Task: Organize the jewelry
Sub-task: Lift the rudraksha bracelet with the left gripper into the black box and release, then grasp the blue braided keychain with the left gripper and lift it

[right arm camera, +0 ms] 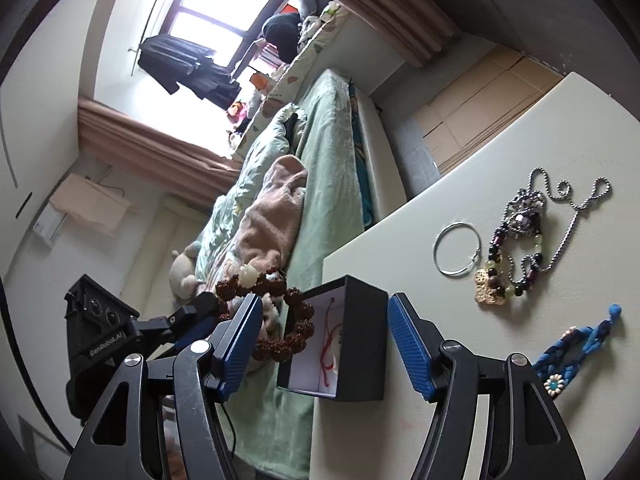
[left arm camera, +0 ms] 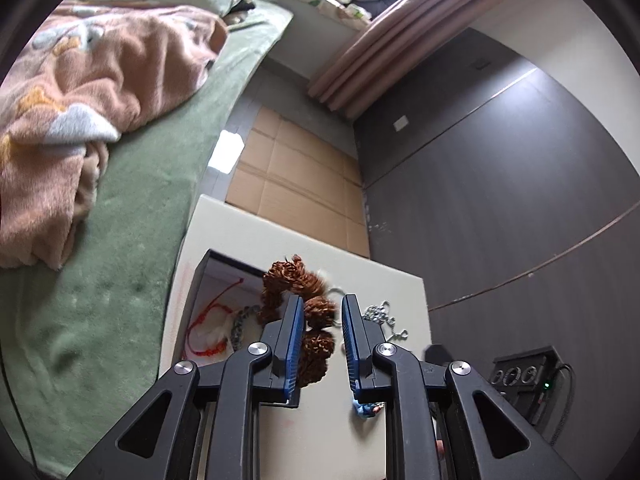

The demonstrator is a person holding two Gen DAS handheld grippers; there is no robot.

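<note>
A brown knobbly bead bracelet (left arm camera: 310, 320) hangs between the fingers of my left gripper (left arm camera: 320, 324), over the open black box (left arm camera: 208, 276); the jaws stand a little apart around it. In the right wrist view the bracelet (right arm camera: 296, 320) hangs from the left gripper (right arm camera: 208, 304) beside the box (right arm camera: 360, 344), which holds a red string (right arm camera: 330, 344). My right gripper (right arm camera: 324, 336) is open, its fingers either side of the box. A silver ring (right arm camera: 456, 248), a dark bead bracelet (right arm camera: 504, 264), a silver chain (right arm camera: 568, 216) and a blue braided band (right arm camera: 576, 352) lie on the white table (right arm camera: 520, 128).
A bed with a green cover (left arm camera: 132, 208) and a pink blanket (left arm camera: 100, 92) runs along the table's left side. Flattened cardboard (left arm camera: 296, 176) lies on the floor beyond the table. A dark wall panel (left arm camera: 500, 184) stands to the right.
</note>
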